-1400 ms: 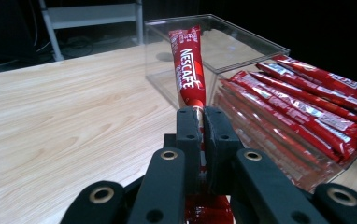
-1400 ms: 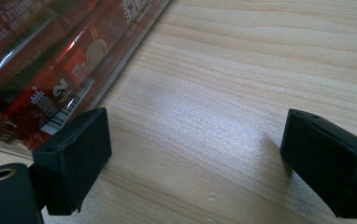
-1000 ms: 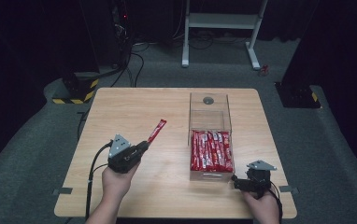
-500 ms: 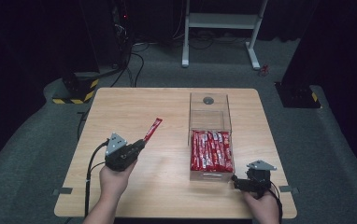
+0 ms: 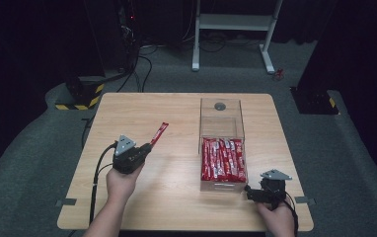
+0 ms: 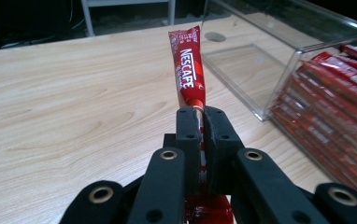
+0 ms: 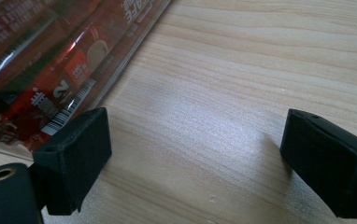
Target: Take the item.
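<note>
My left gripper (image 5: pixel 146 147) (image 6: pixel 202 114) is shut on a red Nescafe stick sachet (image 5: pixel 159 134) (image 6: pixel 187 70), which sticks out past the jaws, tilted up over the table left of the box. A clear plastic box (image 5: pixel 221 111) (image 6: pixel 279 56) stands on the right half of the wooden table (image 5: pixel 142 108); its near half holds several red sachets (image 5: pixel 223 159) (image 6: pixel 349 93). My right gripper (image 5: pixel 250 193) (image 7: pixel 195 154) rests low on the table at the box's near right corner, jaws wide open with only bare wood between them. The box's sachets (image 7: pixel 50 60) lie just left of its left jaw.
A grey disc (image 5: pixel 220 105) lies on the table behind the box. A white metal frame (image 5: pixel 236 22) stands on the dark carpet beyond the table, and a black and yellow striped base (image 5: pixel 80 94) sits off its far left corner. Cables trail from both grippers.
My left hand has drawn back toward the near left and slightly down, carrying the sachet with it. The right gripper has stayed where it was.
</note>
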`<action>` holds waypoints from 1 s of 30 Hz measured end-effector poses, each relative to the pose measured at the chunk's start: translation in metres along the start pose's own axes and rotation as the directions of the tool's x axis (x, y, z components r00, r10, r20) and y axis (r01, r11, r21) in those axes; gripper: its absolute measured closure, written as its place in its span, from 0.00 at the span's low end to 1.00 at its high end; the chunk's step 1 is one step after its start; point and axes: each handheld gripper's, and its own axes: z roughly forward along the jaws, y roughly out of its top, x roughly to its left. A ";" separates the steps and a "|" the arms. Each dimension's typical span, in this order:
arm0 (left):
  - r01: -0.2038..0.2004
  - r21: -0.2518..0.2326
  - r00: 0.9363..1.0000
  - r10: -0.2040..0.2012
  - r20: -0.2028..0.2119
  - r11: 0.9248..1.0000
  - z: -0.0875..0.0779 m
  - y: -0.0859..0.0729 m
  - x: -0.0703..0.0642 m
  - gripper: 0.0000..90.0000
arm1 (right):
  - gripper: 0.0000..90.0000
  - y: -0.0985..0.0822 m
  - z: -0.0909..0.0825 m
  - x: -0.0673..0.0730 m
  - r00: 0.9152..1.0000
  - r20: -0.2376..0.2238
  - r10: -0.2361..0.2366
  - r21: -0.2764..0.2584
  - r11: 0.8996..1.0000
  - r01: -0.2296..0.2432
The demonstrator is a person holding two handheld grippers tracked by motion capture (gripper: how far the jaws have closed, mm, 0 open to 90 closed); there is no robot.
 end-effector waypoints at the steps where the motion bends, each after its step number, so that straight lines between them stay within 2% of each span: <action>1: -0.002 0.004 1.000 0.002 -0.003 1.000 0.002 -0.001 0.001 0.95 | 0.10 0.000 0.000 0.000 1.000 0.000 0.000 0.000 1.000 0.000; 13: 0.012 0.042 1.000 -0.011 -0.020 0.999 0.030 -0.008 0.010 0.94 | 0.10 0.000 0.000 0.000 1.000 -0.001 -0.001 0.000 1.000 0.001; 16: 0.035 0.049 0.999 -0.034 -0.023 0.998 0.037 -0.011 0.012 0.94 | 0.10 0.000 0.000 0.000 1.000 -0.001 -0.001 0.000 1.000 0.001; 22: 0.045 0.056 0.999 -0.044 -0.031 0.997 0.047 -0.015 0.015 0.94 | 0.10 0.000 0.000 0.000 1.000 -0.001 -0.002 0.000 1.000 0.002; 30: 0.044 0.091 0.999 -0.041 -0.035 0.995 0.062 -0.023 0.020 0.94 | 0.10 0.000 0.000 0.000 1.000 -0.001 0.001 0.001 1.000 -0.001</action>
